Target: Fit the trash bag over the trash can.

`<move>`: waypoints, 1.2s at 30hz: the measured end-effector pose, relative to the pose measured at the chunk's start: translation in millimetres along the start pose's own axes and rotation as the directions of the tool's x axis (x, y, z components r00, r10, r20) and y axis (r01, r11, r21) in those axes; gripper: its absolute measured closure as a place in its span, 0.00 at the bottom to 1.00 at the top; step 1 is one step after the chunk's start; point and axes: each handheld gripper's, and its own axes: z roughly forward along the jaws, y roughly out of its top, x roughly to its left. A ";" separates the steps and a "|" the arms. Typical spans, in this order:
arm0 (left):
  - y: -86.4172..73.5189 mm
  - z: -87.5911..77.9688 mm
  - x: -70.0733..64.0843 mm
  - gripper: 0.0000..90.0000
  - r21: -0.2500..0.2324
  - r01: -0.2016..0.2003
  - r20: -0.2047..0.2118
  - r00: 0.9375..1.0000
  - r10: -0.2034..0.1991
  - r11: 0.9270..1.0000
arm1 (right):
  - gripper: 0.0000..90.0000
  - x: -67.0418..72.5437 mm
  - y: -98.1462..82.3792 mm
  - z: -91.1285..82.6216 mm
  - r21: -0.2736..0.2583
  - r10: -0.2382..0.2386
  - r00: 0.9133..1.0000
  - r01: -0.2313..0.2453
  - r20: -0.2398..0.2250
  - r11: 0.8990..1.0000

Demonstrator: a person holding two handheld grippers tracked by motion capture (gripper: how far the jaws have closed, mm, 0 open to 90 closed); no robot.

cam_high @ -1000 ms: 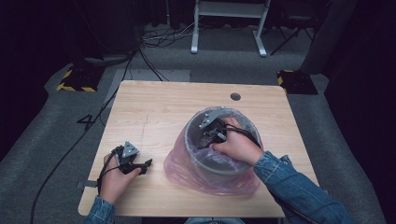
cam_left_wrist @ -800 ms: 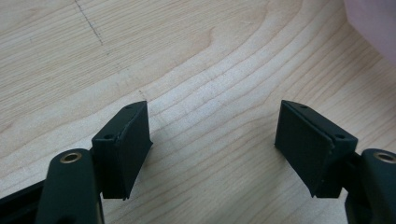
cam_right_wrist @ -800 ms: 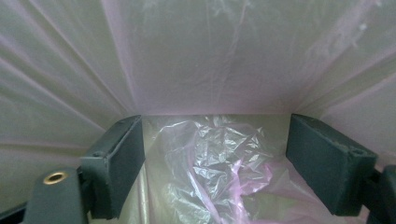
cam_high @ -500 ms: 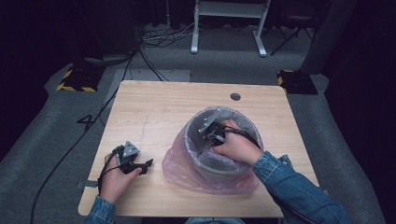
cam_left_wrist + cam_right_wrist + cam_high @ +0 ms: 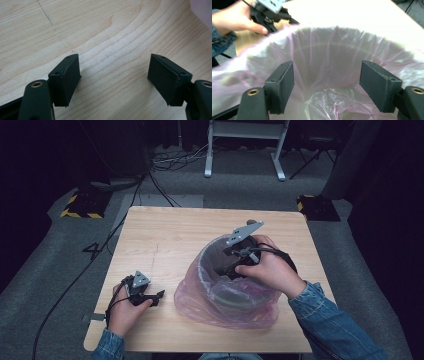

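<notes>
A grey bin (image 5: 204,265) lined with a thin pink plastic bag (image 5: 225,309) stands on the right half of the wooden table (image 5: 165,237). My right gripper (image 5: 230,269) hangs over the bin's mouth and points down into it. In the right gripper view its jaws (image 5: 327,75) are open with nothing between them, and they have just been closing a little. Below them the bag (image 5: 332,50) covers the inner wall and lies crumpled at the bottom. My left gripper (image 5: 156,296) rests on the table at the front left, open (image 5: 113,72) over bare wood.
The bag's loose skirt spreads on the table around the bin's base. Beyond the table's far edge stand a white metal frame (image 5: 245,150), floor cables (image 5: 165,162) and yellow-black striped blocks (image 5: 79,205) on grey carpet.
My right gripper has risen from inside the bin to above its rim. The left hand and its gripper have stayed in place.
</notes>
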 end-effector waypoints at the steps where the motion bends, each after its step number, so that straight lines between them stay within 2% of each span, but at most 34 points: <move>1: 0.2 0.2 -0.1 0.28 -0.001 0.000 0.000 1.000 0.000 1.000 | 0.31 1.1 1.2 -4.6 -0.014 -0.001 1.000 0.001 0.001 1.000; 5: 0.9 1.2 -0.5 0.28 -0.003 -0.001 0.002 1.000 0.001 1.000 | 0.32 5.3 5.5 -22.9 -0.073 -0.018 1.000 0.018 0.008 0.997; 10: 1.3 1.4 -0.5 0.28 0.001 -0.002 0.003 1.000 0.002 1.000 | 0.32 17.2 7.3 -43.5 -0.100 -0.049 0.999 0.050 0.009 0.994; 13: 1.5 1.8 -0.7 0.28 -0.002 -0.002 0.003 1.000 0.002 1.000 | 0.32 24.0 4.4 -51.4 -0.102 -0.063 0.998 0.063 0.007 0.993; 17: 1.9 2.3 -1.1 0.28 -0.002 0.000 0.002 1.000 0.000 1.000 | 0.32 31.5 -2.2 -53.6 -0.069 -0.087 0.996 0.086 -0.010 0.994; 21: 2.0 2.4 -1.2 0.28 -0.001 -0.001 0.002 1.000 0.001 1.000 | 0.32 35.3 -6.3 -46.0 -0.034 -0.114 0.993 0.113 -0.026 0.993; 26: 2.0 2.5 -1.3 0.28 -0.002 0.000 0.002 1.000 0.000 1.000 | 0.32 35.7 -7.6 -25.9 0.033 -0.153 0.986 0.156 -0.058 0.987; 30: 2.0 2.4 -1.3 0.28 -0.002 0.000 0.002 1.000 0.000 1.000 | 0.30 34.4 -6.7 -6.0 0.104 -0.190 0.977 0.199 -0.091 0.974; 34: 1.7 2.2 -1.6 0.28 -0.002 0.000 0.003 1.000 0.000 1.000 | 0.30 32.1 -6.7 12.1 0.158 -0.204 0.972 0.221 -0.115 0.962; 36: 1.7 2.1 -1.5 0.27 -0.002 -0.001 0.003 1.000 0.001 1.000 | 0.30 31.5 -6.5 19.0 0.187 -0.229 0.966 0.249 -0.119 0.950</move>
